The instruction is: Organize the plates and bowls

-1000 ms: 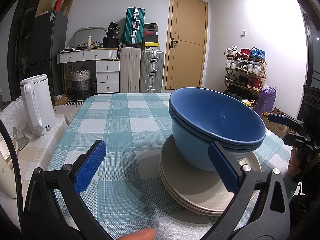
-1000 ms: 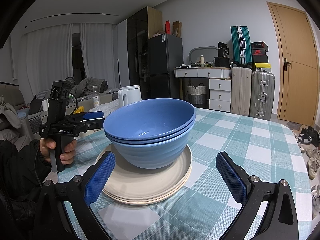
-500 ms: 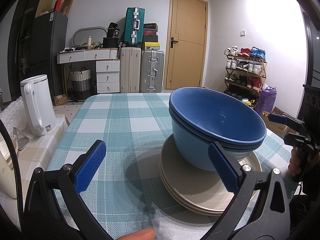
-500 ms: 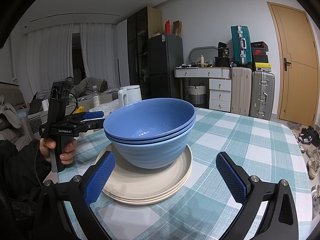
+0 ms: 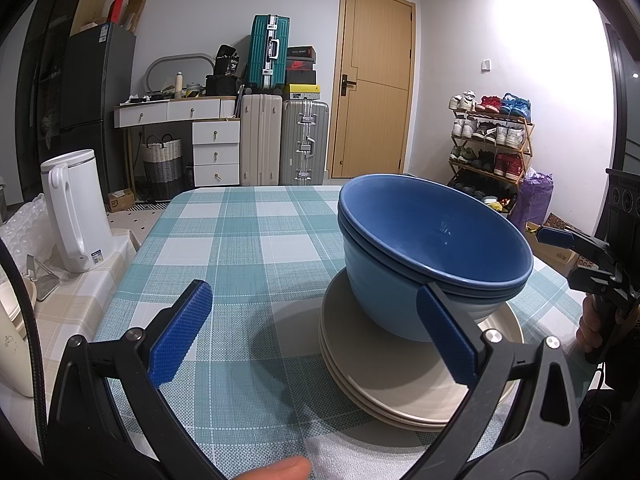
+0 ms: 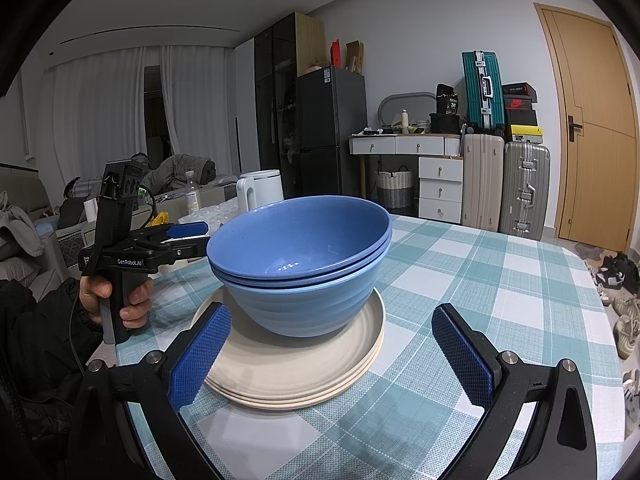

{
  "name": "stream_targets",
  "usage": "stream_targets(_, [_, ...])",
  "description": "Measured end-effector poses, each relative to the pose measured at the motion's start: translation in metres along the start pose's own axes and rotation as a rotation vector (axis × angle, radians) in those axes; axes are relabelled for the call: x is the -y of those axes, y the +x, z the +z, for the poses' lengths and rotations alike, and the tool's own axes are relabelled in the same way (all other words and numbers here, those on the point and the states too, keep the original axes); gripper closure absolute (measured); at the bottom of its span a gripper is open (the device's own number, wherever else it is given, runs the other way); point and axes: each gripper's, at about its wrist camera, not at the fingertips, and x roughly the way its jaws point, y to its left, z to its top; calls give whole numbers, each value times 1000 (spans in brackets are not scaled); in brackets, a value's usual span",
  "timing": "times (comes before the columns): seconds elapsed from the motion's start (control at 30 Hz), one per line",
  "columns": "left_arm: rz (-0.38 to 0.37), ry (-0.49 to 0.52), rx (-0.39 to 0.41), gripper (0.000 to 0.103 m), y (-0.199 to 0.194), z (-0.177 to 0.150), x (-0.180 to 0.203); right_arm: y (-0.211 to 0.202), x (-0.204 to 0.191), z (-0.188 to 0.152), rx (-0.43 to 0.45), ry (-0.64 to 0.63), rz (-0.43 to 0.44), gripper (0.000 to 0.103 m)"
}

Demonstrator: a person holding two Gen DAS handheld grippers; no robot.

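With your left tool (image 5: 312, 340) and right tool (image 6: 332, 360) both spread and empty, a careless nudge could tip the nested blue bowls (image 6: 300, 264) off the stacked cream plates (image 6: 296, 376) near the bench (image 6: 480, 280) edge.

Bowls (image 6: 300, 276): matt, faintly speckled.
Plates (image 6: 296, 364): smooth, matt.
Tablecloth (image 5: 240, 248): woven, textured.
Gripper pads (image 6: 202, 358): knurled, rubbery.

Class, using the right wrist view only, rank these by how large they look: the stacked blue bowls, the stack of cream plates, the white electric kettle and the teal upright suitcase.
1. Stack of cream plates, widest, though partly hidden.
2. Stacked blue bowls, close behind; both sit nearest the camera.
3. Teal upright suitcase.
4. White electric kettle, partly hidden by the bowls.
The last two stand farther off, so they look smaller than they are.
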Motion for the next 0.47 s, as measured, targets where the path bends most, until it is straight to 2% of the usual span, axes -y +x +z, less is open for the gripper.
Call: stream_targets(0.47, [-2,1,1,1,0,-1,1,0,0,0,-1,0,0,0])
